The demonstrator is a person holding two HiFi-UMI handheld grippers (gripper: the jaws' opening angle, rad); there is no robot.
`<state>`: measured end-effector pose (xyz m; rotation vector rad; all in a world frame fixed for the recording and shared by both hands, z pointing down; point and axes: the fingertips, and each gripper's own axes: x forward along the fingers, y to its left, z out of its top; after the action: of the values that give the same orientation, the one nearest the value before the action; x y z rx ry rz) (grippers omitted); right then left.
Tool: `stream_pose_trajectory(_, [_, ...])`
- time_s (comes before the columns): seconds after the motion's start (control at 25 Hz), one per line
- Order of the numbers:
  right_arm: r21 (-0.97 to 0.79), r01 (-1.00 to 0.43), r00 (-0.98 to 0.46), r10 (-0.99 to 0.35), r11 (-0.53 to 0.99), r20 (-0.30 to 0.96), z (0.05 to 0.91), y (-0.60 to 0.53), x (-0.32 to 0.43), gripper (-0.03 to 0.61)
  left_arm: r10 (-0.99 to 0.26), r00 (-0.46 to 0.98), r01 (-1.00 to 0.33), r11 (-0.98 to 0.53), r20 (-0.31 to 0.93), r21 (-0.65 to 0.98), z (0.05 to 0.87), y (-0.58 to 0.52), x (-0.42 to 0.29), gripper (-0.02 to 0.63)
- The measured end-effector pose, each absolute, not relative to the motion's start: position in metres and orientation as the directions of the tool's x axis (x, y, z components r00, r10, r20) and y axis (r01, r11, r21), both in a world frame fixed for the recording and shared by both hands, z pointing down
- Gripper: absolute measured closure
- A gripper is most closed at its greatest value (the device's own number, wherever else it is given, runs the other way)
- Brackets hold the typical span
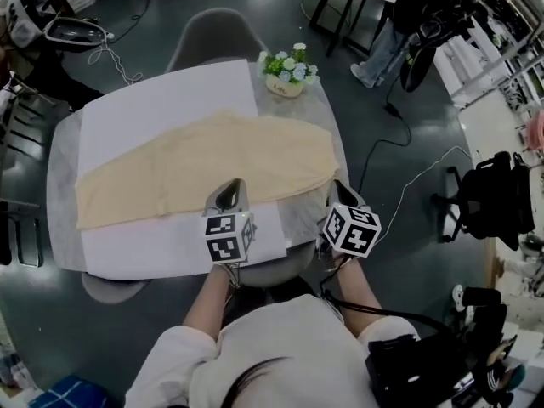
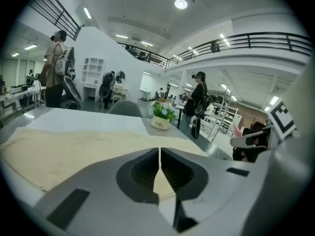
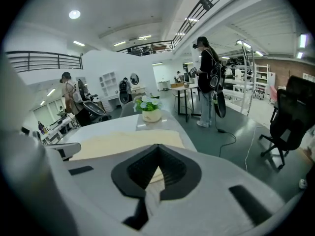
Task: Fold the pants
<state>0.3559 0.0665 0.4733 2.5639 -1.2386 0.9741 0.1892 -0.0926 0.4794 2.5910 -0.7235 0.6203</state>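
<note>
Nearest to me, my two arms reach out from 6 o'clock, each carrying a claw with its marker cube. The left claw (image 1: 228,195) has its jaws together, only a hairline between them in its own view (image 2: 160,154), and nothing is clamped there. In the head view its tip sits over the near edge of the pants (image 1: 204,172), roughly at their middle; I cannot tell whether it touches the cloth. The right claw (image 1: 337,195) is also closed with nothing in it (image 3: 157,149). Its tip is at the desk's (image 1: 61,194) right rim, just beside the wide end of the pants.

The pants are pale beige and lie flat on a white sheet (image 1: 170,100) that covers most of the grey desk. Their long axis runs across me from about 8 o'clock to 2 o'clock. The narrower end points to 8 o'clock, near the left side of the sheet. The broader, rounded end points to 2 o'clock and reaches past the sheet onto bare desk. From the left claw the cloth (image 2: 74,146) spreads away to the left; from the right claw it (image 3: 128,141) lies ahead and to the left.

Beyond the pants, at 1 o'clock, a small pot of flowers (image 1: 286,75) stands on the far desk edge. A grey chair (image 1: 212,32) is behind the desk at 12 o'clock. Farther off, at 2 o'clock, a person (image 1: 387,49) stands on the floor.
</note>
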Motion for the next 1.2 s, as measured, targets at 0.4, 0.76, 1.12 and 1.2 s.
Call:
stream_pose_trajectory(0.4, [-0.202,-0.689,0.401,-0.599,-0.695,0.693,0.554,0.075,0.401,0.583,-0.393,0.703,-0.598,-0.778,0.593,0.194,0.544,-0.09,0.216,0.597])
stream_pose_trajectory(0.76, [-0.228,-0.658,0.364,-0.569,-0.718,0.737,0.605,0.063,0.424,0.474,-0.425,0.654,-0.649,-0.741,0.626,0.174,0.58,-0.1,0.204,0.596])
stream_pose_trajectory(1.12, [-0.211,-0.602,0.345,-0.489,-0.77,0.801,0.643,0.06,0.448,0.459,-0.427,0.642,-0.656,-0.735,0.636,0.168,0.591,-0.098,0.204,0.595])
stream_pose_trajectory(1.2, [-0.198,-0.604,0.34,-0.474,-0.772,0.812,0.646,0.06,0.448,0.462,-0.43,0.642,-0.659,-0.733,0.635,0.169,0.591,-0.099,0.205,0.597])
